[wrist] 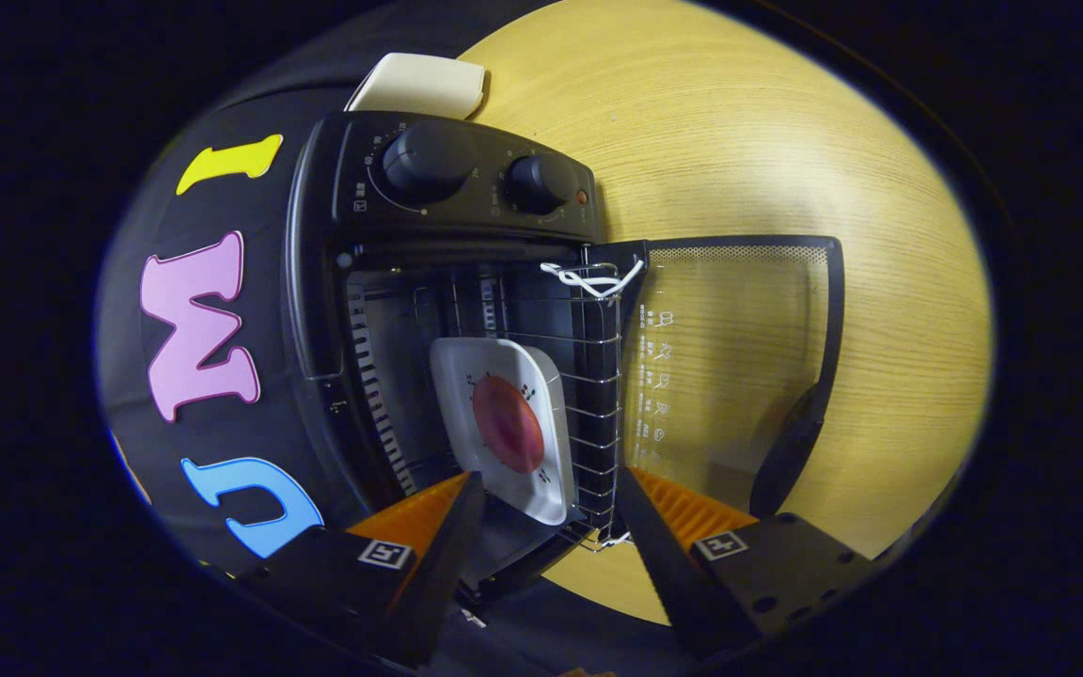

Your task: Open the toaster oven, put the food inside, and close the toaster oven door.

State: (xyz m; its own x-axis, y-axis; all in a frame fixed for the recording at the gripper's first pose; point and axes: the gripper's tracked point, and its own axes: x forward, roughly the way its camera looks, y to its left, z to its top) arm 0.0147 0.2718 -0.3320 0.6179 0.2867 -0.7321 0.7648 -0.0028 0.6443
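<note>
The black toaster oven (pixel 447 202) stands with its glass door (pixel 729 357) swung fully open, flat over the wooden table (pixel 739 141). Inside, a white square plate (pixel 466 376) carrying a round red piece of food (pixel 507 423) rests on the wire rack (pixel 598 376). My gripper (pixel 546 480) is open just in front of the oven mouth, rolled sideways relative to the oven. The plate's near edge lies between my fingertips, with a gap on the door side; neither finger presses on it.
The door's dark handle (pixel 786 451) sits at the door's outer edge, just beyond one finger. Two knobs (pixel 429 160) are on the oven's control panel. A white object (pixel 419 85) lies behind the oven. The booth's black cloth wall runs along the oven's far side.
</note>
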